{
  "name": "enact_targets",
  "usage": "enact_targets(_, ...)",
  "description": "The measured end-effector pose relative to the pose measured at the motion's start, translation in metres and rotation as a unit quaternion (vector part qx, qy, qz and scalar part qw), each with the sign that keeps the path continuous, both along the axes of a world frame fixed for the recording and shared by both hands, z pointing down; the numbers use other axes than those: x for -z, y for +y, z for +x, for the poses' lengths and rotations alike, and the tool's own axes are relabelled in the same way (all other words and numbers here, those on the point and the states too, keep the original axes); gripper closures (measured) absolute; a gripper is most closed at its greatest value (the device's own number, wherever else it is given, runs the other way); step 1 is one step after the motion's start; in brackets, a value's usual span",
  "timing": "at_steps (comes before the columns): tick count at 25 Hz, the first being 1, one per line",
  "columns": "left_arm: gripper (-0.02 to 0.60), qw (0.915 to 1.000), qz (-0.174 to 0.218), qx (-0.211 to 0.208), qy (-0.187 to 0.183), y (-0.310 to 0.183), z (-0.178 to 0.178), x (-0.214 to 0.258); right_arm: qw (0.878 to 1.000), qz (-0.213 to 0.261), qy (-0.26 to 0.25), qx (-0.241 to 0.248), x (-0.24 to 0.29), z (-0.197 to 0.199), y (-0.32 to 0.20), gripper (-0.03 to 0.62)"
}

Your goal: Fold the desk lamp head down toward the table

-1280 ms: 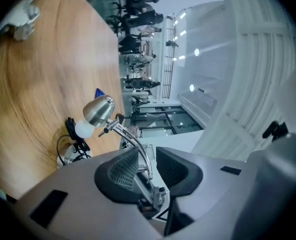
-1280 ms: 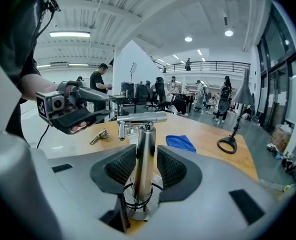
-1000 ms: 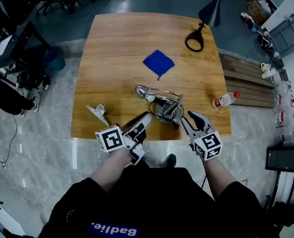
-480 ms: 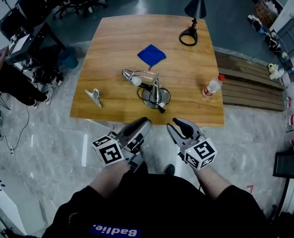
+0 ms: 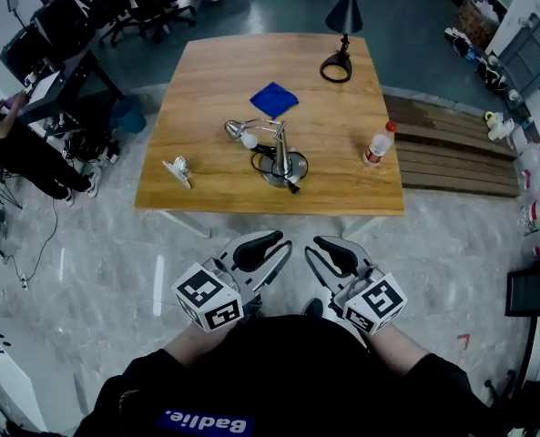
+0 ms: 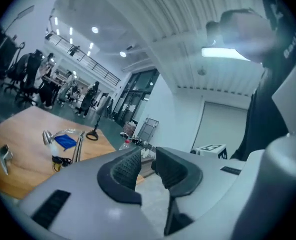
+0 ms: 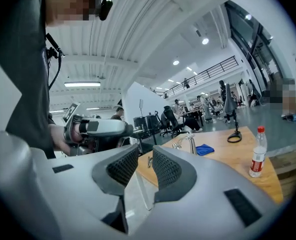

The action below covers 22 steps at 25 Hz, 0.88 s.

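silver desk lamp near the table's front edge, both grippers empty and well back

the desk lamp (image 5: 278, 153) is bright silver metal: a round flat base (image 5: 286, 168), a slim post standing up from it, and a thin arm bending over to a small rounded head (image 5: 235, 130) with a white bulb (image 5: 249, 140) showing at its mouth. a black cable (image 5: 262, 157) loops on the wood beside the base. in the head view its long axis runs from the base at lower right to the head at upper left, so the head points left and away from the person. in the left gripper view the head hangs at the low end of the arm, close to the tabletop.

the lamp stands on the wooden table (image 5: 206, 80), about midway across and nearer the front edge. a blue cloth (image 5: 274, 99) lies just beyond the head. a metal clip (image 5: 178, 169) lies near the front left corner, a plastic bottle (image 5: 376, 144) with a red cap stands to the right, and a black lamp (image 5: 336, 66) stands at the far edge.

the left gripper (image 5: 268, 248) and the right gripper (image 5: 327, 251) are held side by side over the pale floor, short of the table and well apart from the lamp. the left gripper's jaws stand apart with only air between them. the right gripper's jaws have just been closing but a gap remains between the pads, and they hold nothing.
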<state>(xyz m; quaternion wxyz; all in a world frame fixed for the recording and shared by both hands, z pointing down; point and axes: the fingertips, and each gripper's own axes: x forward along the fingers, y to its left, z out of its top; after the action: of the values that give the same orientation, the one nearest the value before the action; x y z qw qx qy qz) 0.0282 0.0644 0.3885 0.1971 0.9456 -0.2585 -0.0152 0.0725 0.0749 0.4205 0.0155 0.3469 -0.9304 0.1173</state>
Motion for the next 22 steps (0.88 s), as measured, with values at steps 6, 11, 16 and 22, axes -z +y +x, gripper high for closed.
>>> enact_targets(6, 0.533, 0.9945, 0.084, -0.032, -0.053, 0.033, -0.020, 0.017, 1.000, 0.026, -0.007, -0.001, 0.039, -0.033, 0.028, 0.558)
enact_targets(11, 0.572, 0.9904, 0.116, -0.050, -0.057, 0.046, -0.034, 0.021, 0.999, 0.038, 0.006, -0.012, 0.049, -0.050, 0.040, 0.587)
enact_targets(16, 0.572, 0.9889, 0.122, -0.060, -0.059, 0.052, -0.042, 0.016, 0.999, 0.032, 0.016, -0.022, 0.044, -0.059, 0.045, 0.589)
enact_targets(22, 0.572, 0.9882, 0.126, -0.065, -0.058, 0.055, -0.044, 0.018, 0.999, 0.031, 0.024, -0.026, 0.046, -0.060, 0.047, 0.589)
